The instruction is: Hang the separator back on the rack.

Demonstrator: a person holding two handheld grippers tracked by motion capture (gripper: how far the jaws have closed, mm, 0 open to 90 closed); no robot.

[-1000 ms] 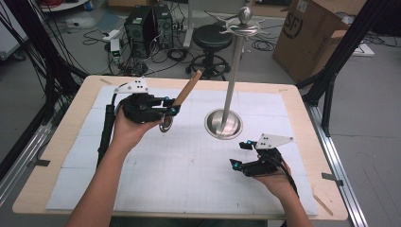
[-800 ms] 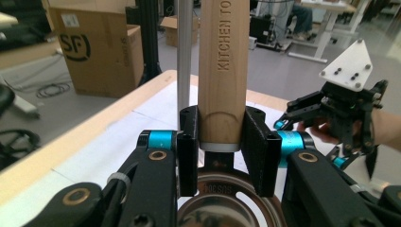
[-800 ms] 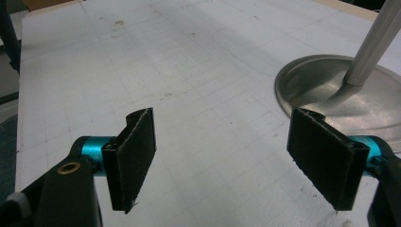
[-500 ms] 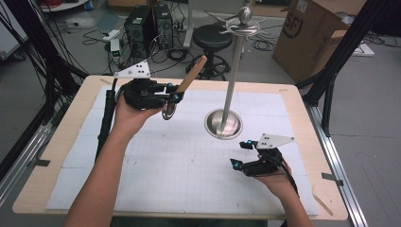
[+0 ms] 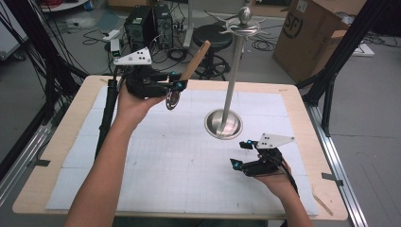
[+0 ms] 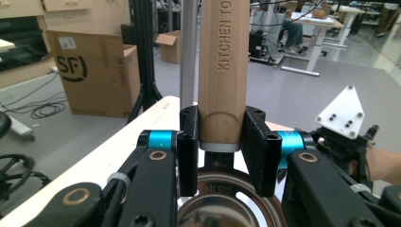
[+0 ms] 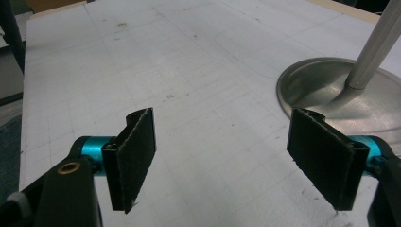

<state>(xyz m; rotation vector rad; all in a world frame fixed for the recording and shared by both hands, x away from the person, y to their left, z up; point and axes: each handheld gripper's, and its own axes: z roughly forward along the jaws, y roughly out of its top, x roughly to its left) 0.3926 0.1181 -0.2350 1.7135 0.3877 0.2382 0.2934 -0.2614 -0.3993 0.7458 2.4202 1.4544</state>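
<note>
My left gripper (image 5: pixel 176 86) clamps the ladle (image 6: pixel 222 71) by its wooden handle, up in the air left of the stand (image 5: pixel 231 85). My right gripper (image 5: pixel 239 153) is wide and holds nothing, near the stand's base.

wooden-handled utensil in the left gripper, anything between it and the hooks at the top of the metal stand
Nothing visible stands in the way. The left gripper holds the wooden-handled utensil in the air left of the metal stand, with open space between the handle and the hooks at the top. The right gripper rests low on the table, apart from that path.
</note>
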